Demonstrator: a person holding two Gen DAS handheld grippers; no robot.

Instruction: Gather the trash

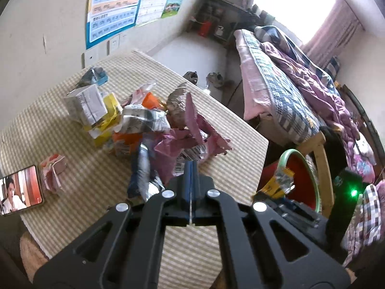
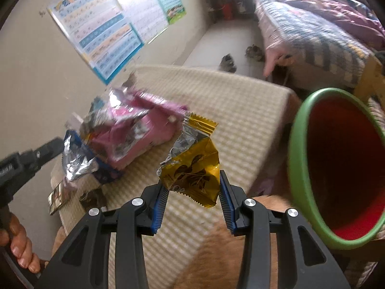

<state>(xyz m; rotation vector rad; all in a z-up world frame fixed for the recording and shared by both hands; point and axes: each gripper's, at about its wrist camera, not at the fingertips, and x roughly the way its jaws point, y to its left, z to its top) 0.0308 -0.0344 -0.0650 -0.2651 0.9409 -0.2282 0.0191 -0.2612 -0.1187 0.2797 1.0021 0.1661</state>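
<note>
A heap of crumpled wrappers and cartons (image 1: 134, 120) lies on the checked tablecloth (image 1: 72, 156); a pink bag (image 1: 192, 139) is nearest my left gripper (image 1: 191, 168), which is shut and empty just in front of it. My right gripper (image 2: 192, 192) holds a gold snack wrapper (image 2: 192, 168) between its blue pads (image 2: 226, 192), jaws part open, lifted above the table edge. A red bin with a green rim (image 2: 298, 144) stands right of the wrapper. In the left wrist view the gold wrapper (image 1: 276, 183) hangs at the bin's rim (image 1: 310, 168).
A phone playing video (image 1: 19, 192) and a small red-white packet (image 1: 51, 171) lie at the table's near left. A bed with purple bedding (image 1: 300, 84) stands to the right, slippers (image 1: 214, 78) on the floor beyond. Posters hang on the wall (image 1: 113, 12).
</note>
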